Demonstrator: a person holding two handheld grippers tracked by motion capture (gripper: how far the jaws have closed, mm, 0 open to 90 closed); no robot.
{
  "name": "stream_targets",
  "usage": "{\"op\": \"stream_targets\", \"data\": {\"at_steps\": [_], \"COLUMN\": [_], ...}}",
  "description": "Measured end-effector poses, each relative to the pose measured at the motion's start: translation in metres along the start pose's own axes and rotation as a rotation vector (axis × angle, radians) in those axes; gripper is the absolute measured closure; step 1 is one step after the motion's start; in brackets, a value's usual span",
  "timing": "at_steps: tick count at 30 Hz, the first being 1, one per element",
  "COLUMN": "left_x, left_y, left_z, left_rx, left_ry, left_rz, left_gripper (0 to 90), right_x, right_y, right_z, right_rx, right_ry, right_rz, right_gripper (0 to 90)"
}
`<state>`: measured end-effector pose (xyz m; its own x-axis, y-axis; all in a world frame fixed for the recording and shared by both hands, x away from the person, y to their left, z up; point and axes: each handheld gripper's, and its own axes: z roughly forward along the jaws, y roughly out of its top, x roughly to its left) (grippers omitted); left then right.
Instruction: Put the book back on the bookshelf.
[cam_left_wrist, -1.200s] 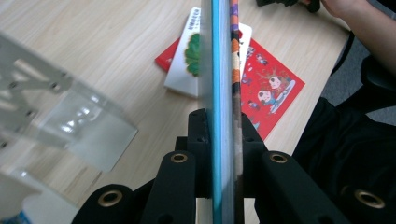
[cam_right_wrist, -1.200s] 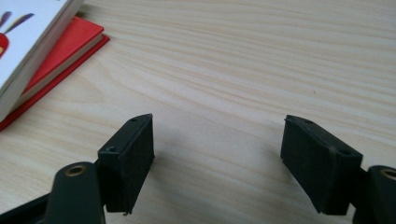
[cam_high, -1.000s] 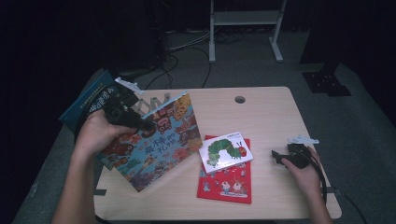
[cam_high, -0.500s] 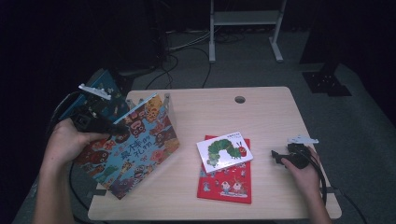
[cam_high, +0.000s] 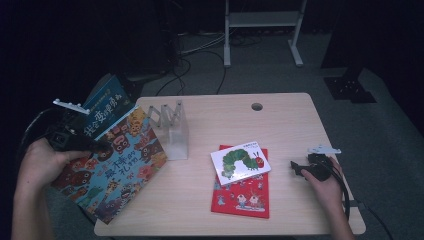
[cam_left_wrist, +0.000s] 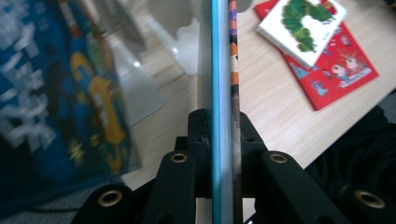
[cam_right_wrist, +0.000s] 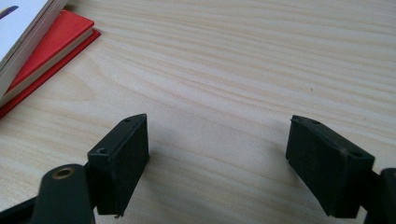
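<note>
My left gripper (cam_high: 97, 146) is shut on the edge of a colourful picture book (cam_high: 120, 170), which hangs tilted over the table's left edge. In the left gripper view the jaws of that gripper (cam_left_wrist: 223, 121) clamp the book's thin edge (cam_left_wrist: 223, 56) between them. A white caterpillar book (cam_high: 241, 161) lies on top of a red book (cam_high: 242, 197) at the table's middle right. My right gripper (cam_high: 296, 167) rests on the table to the right of them. Its jaws (cam_right_wrist: 217, 140) stand open over bare wood, with the red book's corner (cam_right_wrist: 56, 37) at the far left.
A clear plastic book stand (cam_high: 170, 127) stands on the wooden table (cam_high: 280, 120) just right of the held book. A blue book (cam_high: 102, 107) leans tilted beyond the table's left corner. Cables and a white frame (cam_high: 262, 20) lie on the floor behind.
My left gripper has carried the colourful book leftward, from over the table toward its left edge, uncovering the clear stand. The right gripper has stayed put.
</note>
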<state>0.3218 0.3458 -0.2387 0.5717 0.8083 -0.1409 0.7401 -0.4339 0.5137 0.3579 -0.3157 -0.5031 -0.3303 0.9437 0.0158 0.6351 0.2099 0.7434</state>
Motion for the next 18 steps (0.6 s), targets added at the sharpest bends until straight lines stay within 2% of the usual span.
{"op": "stream_targets", "data": {"at_steps": [10, 18], "left_x": [0.017, 0.022], "left_y": [-0.011, -0.003], "left_z": [-0.007, 0.002], "left_rx": [0.002, -0.006], "left_ry": [0.081, 0.143], "left_rz": [-0.086, -0.133], "left_gripper": [80.3, 80.2], "right_x": [0.0, 0.0], "right_y": [0.0, 0.0], "right_z": [0.0, 0.0], "right_rx": [0.0, 0.0], "right_ry": [0.0, 0.0], "right_rz": [0.0, 0.0], "right_gripper": [20.5, 20.4]}}
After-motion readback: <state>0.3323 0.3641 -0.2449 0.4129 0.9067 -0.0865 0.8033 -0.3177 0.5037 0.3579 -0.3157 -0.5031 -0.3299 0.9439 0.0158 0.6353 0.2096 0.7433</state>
